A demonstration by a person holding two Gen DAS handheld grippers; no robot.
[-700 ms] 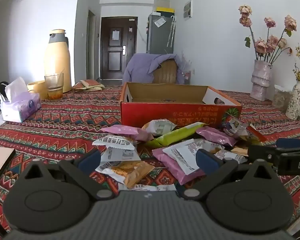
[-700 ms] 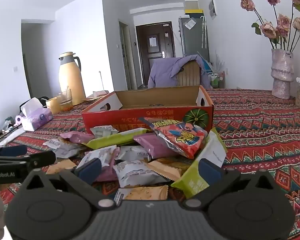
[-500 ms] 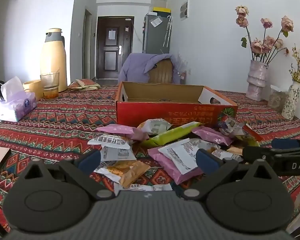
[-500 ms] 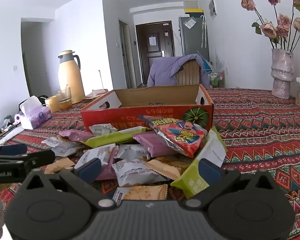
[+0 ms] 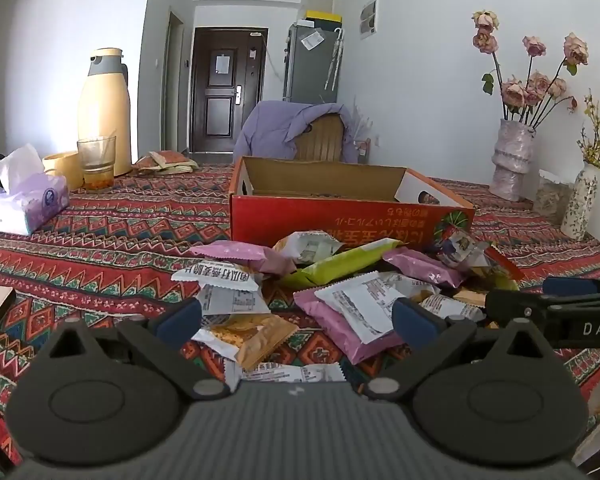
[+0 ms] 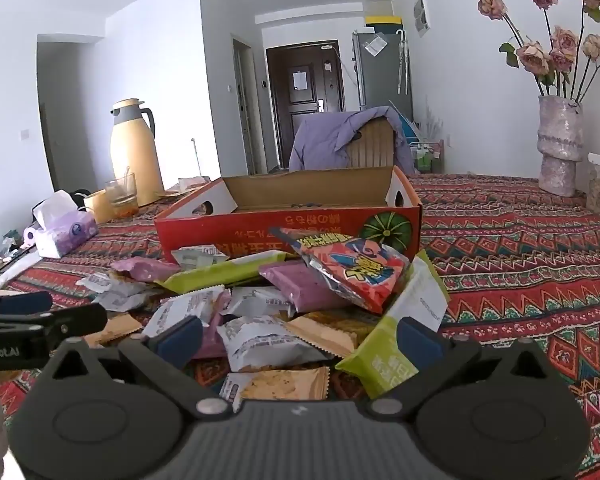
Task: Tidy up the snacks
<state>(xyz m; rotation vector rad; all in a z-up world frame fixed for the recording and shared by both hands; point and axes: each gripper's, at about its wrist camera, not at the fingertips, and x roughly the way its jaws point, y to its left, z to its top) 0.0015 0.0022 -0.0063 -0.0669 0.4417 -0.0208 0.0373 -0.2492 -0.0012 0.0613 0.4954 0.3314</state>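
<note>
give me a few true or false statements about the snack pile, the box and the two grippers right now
1. Both grippers are open and hold nothing. True: left gripper and right gripper each have fingers spread over loose packets.
2. The red cardboard box is packed full of snacks. False: its visible inside looks bare; the snack pile lies on the cloth in front.
3. A red foil packet sits on top of the pile. True.
4. The thermos stands inside the box. False: it stands apart, at the far left.
</note>
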